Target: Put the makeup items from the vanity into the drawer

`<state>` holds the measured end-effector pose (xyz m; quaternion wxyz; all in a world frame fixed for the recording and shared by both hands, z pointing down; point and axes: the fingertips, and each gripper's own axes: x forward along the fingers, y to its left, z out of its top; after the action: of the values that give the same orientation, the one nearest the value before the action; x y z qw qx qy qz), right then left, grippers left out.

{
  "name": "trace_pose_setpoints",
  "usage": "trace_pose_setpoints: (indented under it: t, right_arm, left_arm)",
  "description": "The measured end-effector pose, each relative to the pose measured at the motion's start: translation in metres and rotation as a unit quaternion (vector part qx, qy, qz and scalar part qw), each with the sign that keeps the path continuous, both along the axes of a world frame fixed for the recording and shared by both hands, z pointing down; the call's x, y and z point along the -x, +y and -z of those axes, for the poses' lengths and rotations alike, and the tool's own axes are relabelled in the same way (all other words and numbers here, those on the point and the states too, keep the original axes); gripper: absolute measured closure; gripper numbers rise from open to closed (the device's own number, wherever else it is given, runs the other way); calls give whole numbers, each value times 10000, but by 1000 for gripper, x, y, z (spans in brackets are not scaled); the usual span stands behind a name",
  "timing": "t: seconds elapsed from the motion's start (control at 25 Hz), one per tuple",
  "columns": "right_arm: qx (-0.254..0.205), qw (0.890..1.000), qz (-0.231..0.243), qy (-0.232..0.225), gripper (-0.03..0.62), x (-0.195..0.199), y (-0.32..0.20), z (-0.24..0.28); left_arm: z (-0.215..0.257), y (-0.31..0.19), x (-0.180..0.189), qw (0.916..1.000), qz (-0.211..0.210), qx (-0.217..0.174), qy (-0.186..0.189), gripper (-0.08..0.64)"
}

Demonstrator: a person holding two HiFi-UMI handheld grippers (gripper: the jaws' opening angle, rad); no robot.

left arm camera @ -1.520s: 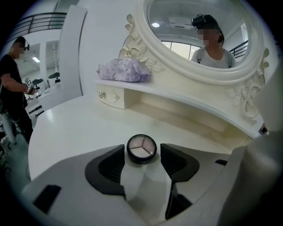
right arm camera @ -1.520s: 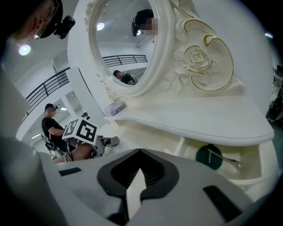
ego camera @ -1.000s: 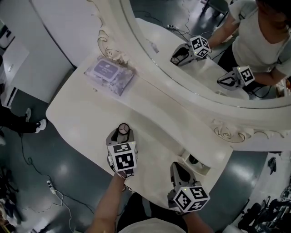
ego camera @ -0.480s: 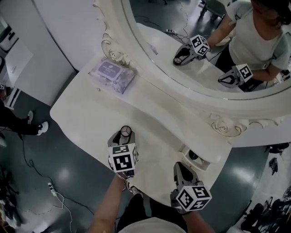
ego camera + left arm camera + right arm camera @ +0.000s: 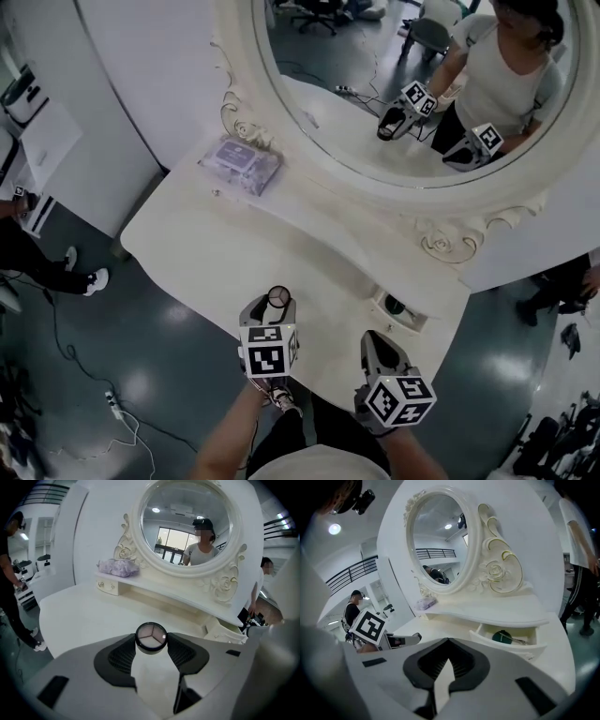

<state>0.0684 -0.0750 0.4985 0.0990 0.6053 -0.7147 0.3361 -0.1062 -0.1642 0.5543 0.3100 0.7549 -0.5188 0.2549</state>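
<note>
The left gripper (image 5: 151, 643) has its jaws spread wide and closed on a small round black-rimmed compact (image 5: 151, 637) with three pale powder wedges under a clear lid. The ribbed pads bear on the rim from opposite sides, right at their tips. In the head view the compact (image 5: 278, 297) sits over the near edge of the white vanity bench (image 5: 234, 244). The small open white drawer (image 5: 389, 319) lies at about 3 o'clock from it, and a lilac soft packet of wipes (image 5: 242, 161) at about 11 o'clock, well apart. The right gripper (image 5: 448, 641) has its jaws brought together with nothing between them. Its view looks at the drawer (image 5: 501, 648), where a dark green round item (image 5: 503, 636) already lies.

The compact is probably light and stiff, a hard plastic shell. Its smooth curved rim gives the pads little to bite on, so it could slip or swivel out of a tip grip. The pressed powder inside is likely brittle and would crack if dropped. The best hold is across the full width at the rim, face up and level, with only modest squeeze.
</note>
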Motion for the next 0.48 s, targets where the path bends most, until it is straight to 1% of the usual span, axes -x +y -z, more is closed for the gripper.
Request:
trace_pose_setpoints:
  t: [0.28, 0.48]
  right_arm:
    - [-367, 9985, -377, 156, 575, -12, 39, 28]
    - [-420, 9964, -710, 217, 575, -23, 81, 37]
  left_arm:
    - [35, 48, -11, 9989, -307, -236, 257, 337]
    - [55, 84, -30, 9964, -682, -328, 395, 337]
